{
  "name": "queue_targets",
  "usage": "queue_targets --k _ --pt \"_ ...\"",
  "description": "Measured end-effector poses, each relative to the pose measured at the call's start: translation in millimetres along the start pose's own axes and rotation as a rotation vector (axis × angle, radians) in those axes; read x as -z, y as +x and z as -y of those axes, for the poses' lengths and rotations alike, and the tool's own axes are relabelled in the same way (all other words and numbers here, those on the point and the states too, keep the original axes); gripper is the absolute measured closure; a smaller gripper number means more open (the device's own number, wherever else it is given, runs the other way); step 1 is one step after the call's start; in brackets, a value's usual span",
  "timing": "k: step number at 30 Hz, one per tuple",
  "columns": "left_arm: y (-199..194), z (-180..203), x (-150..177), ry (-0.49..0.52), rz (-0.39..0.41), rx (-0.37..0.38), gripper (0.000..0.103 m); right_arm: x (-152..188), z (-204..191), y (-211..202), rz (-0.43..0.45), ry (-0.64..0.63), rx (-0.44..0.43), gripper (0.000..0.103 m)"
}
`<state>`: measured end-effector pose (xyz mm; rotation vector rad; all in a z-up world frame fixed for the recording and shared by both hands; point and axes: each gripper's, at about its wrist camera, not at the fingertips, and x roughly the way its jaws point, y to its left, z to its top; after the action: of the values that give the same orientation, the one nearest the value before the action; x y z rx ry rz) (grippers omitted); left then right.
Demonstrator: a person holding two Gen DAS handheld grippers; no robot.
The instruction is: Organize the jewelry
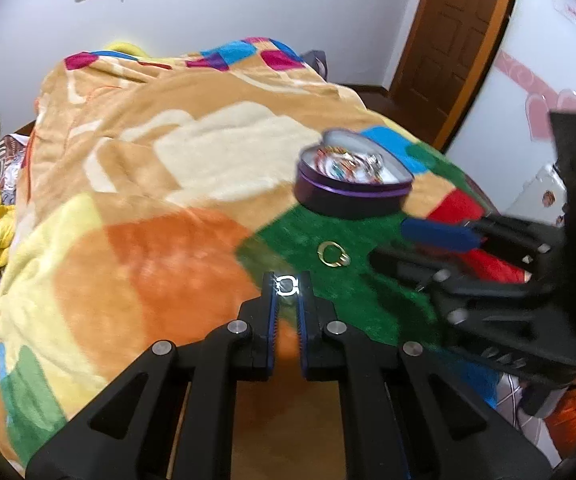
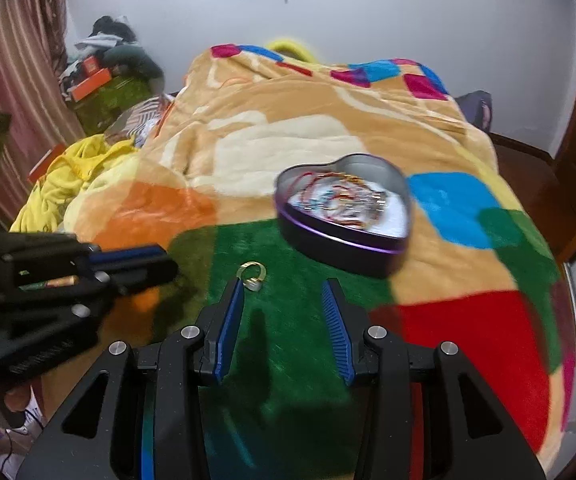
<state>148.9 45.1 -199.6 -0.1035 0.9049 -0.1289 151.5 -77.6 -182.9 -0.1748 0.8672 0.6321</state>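
A purple heart-shaped tin (image 1: 352,184) holding several colourful bracelets sits on the blanket; it also shows in the right wrist view (image 2: 344,208). My left gripper (image 1: 286,285) is shut on a small silver ring (image 1: 286,285), held above the blanket. A gold ring (image 1: 332,254) lies on the green patch, just right of it. In the right wrist view the gold ring (image 2: 252,274) lies just ahead of the left fingertip of my right gripper (image 2: 285,290), which is open and empty. The left gripper (image 2: 127,260) appears at the left there.
A patchwork fleece blanket (image 1: 167,200) covers the bed. Yellow cloth (image 2: 71,172) lies bunched at the left side. A brown wooden door (image 1: 452,40) stands at the right. Clutter (image 2: 107,72) is piled in the far left corner beside a striped curtain.
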Motion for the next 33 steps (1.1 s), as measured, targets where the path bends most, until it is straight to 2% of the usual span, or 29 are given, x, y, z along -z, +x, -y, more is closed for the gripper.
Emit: queue_targets --k 4,6,7,9,11,16,24,33 --pt "-5.0 -9.4 -0.6 -0.013 0.017 -0.008 0.095 -2.4 -6.2 15.5 -0.027 -0.012 -0.028 0.066" --pt "-4.1 -12.7 0.6 -0.019 0.016 -0.005 0.095 -2.7 -10.0 23.0 -0.041 -0.027 -0.037 0.070" --pt "-3.6 -13.2 1.2 -0.021 0.015 -0.005 0.095 -2.4 -11.5 25.9 -0.050 -0.034 -0.038 0.074" --pt "-0.7 -13.5 1.3 -0.027 0.013 -0.002 0.095 -1.2 -13.9 29.5 -0.059 -0.052 -0.031 0.078" --pt "0.6 -14.0 1.3 -0.032 0.012 0.004 0.095 -1.3 -14.2 28.9 -0.060 -0.062 -0.031 0.087" --pt "0.6 -10.6 -0.6 -0.029 0.017 0.010 0.095 -1.6 -11.0 25.0 -0.049 -0.052 -0.040 0.087" --pt "-7.8 0.2 -10.2 -0.010 0.042 0.011 0.095 -6.3 -2.8 -0.6 0.027 -0.017 -0.030 0.087" --pt "-22.2 17.2 -31.1 0.019 0.104 0.009 0.095 -18.0 18.2 -45.2 0.151 0.024 0.015 0.087"
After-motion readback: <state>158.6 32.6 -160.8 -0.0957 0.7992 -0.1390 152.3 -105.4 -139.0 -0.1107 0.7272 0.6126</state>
